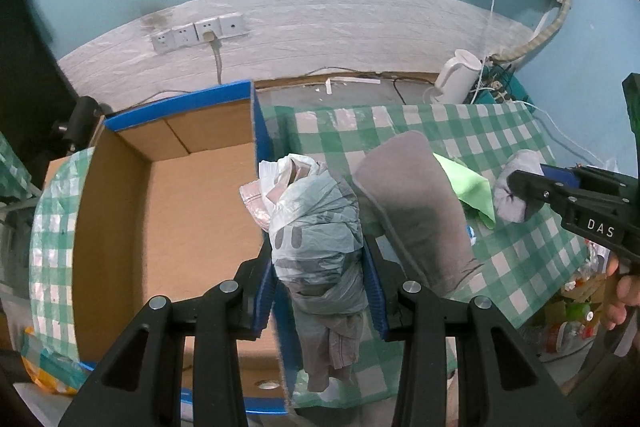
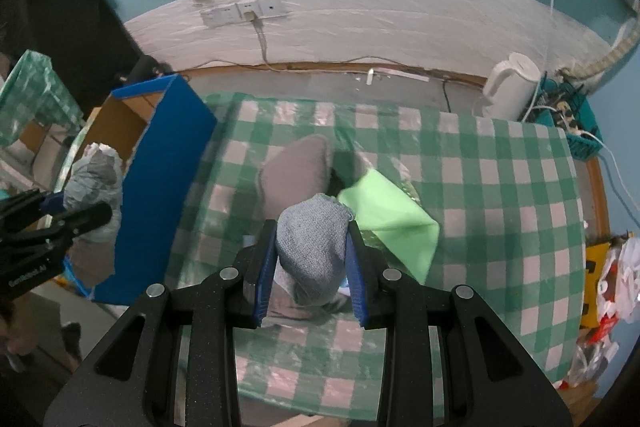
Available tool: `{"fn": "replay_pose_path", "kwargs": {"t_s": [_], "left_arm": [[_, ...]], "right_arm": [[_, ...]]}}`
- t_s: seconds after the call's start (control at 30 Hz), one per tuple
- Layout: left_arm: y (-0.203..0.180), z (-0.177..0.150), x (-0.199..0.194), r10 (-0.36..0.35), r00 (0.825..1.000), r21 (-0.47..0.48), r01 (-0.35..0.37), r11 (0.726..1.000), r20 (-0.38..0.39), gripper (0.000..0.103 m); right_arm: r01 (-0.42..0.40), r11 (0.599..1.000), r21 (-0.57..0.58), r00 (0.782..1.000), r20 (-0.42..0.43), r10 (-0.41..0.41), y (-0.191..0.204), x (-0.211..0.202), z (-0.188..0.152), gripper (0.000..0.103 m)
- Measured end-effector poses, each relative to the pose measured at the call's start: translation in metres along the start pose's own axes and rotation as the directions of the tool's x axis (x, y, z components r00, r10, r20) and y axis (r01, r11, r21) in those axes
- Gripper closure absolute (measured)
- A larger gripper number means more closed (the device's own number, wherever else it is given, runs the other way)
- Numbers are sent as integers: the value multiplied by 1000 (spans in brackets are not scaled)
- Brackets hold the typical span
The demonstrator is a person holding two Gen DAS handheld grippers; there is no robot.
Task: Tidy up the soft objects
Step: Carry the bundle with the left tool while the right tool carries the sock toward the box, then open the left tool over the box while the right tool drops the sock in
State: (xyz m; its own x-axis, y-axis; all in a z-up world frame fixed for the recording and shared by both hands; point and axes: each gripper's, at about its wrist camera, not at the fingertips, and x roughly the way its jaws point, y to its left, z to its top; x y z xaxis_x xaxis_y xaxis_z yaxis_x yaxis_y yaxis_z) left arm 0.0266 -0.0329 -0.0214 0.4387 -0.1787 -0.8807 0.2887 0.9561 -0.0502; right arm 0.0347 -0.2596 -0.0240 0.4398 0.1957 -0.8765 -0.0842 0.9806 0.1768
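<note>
My left gripper [image 1: 318, 263] is shut on a plastic-wrapped bundle of grey clothes [image 1: 316, 227] and holds it over the blue edge of the open cardboard box [image 1: 192, 211]. The bundle also shows in the right wrist view [image 2: 94, 187]. My right gripper [image 2: 311, 255] is shut on a rolled grey-blue cloth [image 2: 314, 243], held above the checked table [image 2: 500, 195]. That cloth shows in the left wrist view [image 1: 514, 187]. A grey cushion [image 1: 416, 203] and a green cloth [image 2: 388, 215] lie on the table.
A white kettle [image 1: 456, 75] and a teal basket of cables [image 2: 568, 115] stand at the back right. Wall sockets [image 1: 200, 31] sit behind the box. Bags and clutter [image 2: 608, 287] lie on the floor at the right.
</note>
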Motion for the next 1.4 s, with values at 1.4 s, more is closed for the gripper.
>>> {"fn": "replay_pose_path", "kwargs": {"t_s": [1.4], "left_arm": [[146, -43, 5, 69, 997, -194, -73, 978, -26, 63]], "right_arm": [[-141, 957, -253, 988, -89, 122, 202, 54, 47, 71]]}}
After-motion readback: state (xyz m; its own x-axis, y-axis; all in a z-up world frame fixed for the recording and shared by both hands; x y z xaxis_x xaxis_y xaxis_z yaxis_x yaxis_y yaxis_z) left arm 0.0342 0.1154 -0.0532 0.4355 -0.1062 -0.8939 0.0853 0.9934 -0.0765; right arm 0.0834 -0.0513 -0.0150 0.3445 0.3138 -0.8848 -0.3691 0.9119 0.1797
